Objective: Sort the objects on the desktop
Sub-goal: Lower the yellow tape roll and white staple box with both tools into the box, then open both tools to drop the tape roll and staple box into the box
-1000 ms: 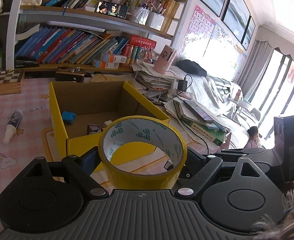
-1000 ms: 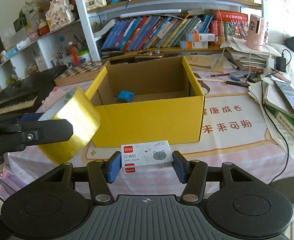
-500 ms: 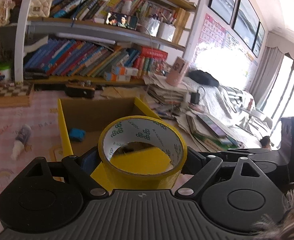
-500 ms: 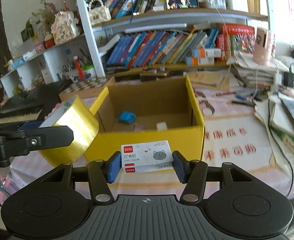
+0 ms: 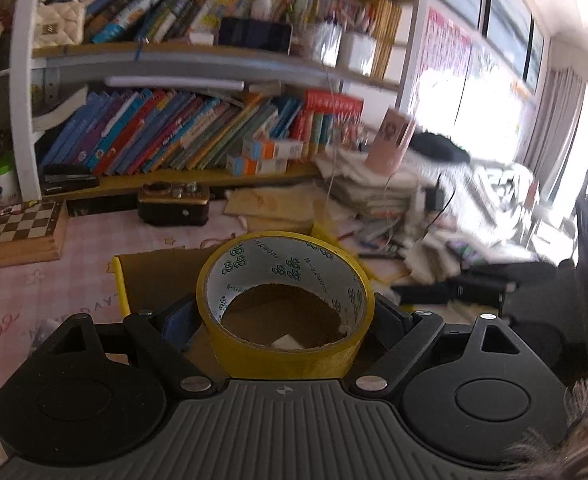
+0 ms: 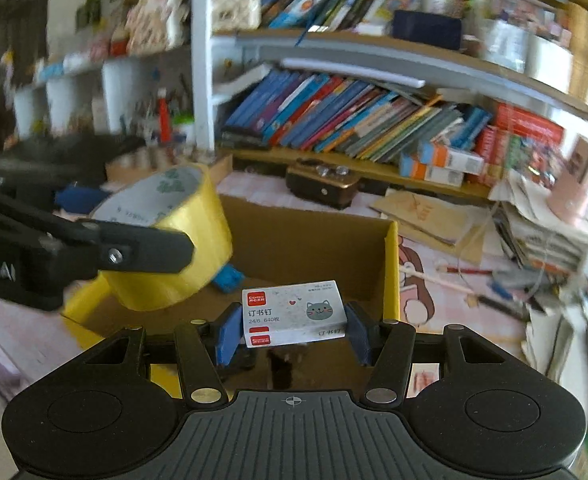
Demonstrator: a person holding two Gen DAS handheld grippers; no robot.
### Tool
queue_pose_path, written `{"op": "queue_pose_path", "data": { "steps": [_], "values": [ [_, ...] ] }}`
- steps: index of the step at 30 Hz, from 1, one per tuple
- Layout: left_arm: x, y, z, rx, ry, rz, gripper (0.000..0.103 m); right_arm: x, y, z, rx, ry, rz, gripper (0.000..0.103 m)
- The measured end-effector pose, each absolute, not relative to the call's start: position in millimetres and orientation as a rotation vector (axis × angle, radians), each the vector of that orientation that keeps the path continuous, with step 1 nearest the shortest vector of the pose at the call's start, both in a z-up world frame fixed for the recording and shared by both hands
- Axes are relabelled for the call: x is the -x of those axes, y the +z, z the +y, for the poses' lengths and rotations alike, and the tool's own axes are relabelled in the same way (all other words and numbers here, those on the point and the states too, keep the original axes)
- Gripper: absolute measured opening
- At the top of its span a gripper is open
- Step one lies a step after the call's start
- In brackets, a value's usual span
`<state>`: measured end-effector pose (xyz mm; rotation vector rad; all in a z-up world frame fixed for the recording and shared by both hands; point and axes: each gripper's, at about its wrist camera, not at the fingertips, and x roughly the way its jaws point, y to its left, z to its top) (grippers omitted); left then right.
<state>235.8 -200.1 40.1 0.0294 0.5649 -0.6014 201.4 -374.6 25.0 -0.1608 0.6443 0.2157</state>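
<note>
My left gripper (image 5: 284, 316) is shut on a roll of yellow tape (image 5: 250, 348), held over the open yellow cardboard box (image 5: 120, 280). In the right wrist view the same tape roll (image 6: 186, 248) hangs above the box's left side, clamped by a black finger (image 6: 146, 248). My right gripper (image 6: 292, 326) is shut on a small white staples box (image 6: 294, 310) with a red label and a cat face, held over the yellow box (image 6: 391, 272). A blue object (image 6: 228, 278) lies on the box floor. A small white piece (image 5: 286, 342) shows through the tape's core.
A black-and-gold case (image 6: 321, 190) and a chessboard (image 5: 14, 228) sit behind the box on the pink tablecloth. Stacked papers, cables and a pink cup (image 6: 573, 184) crowd the right side. A bookshelf (image 6: 373, 120) lines the back.
Both grippers have moved forward with their loads, from in front of the yellow box to over its opening. The right view has rolled, so the shelves now look tilted.
</note>
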Motion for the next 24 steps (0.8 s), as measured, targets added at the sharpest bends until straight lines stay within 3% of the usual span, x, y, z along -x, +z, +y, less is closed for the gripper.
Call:
{"op": "queue_pose_path", "data": {
  "steps": [9, 16, 24],
  "values": [
    [-298, 5, -221, -0.116, -0.561, 0.741, 0.087, -281, -12, -351, 0.515, 0.351, 0.856, 0.055],
    [-322, -4, -222, -0.152, -0.542, 0.819, 0.087, -299, -31, -330, 0.730, 0.426, 0.894, 0.055],
    [-321, -2, -217, -0.147, -0.539, 0.815, 0.088, -306, -36, -326, 0.740, 0.478, 0.900, 0.057]
  ]
}}
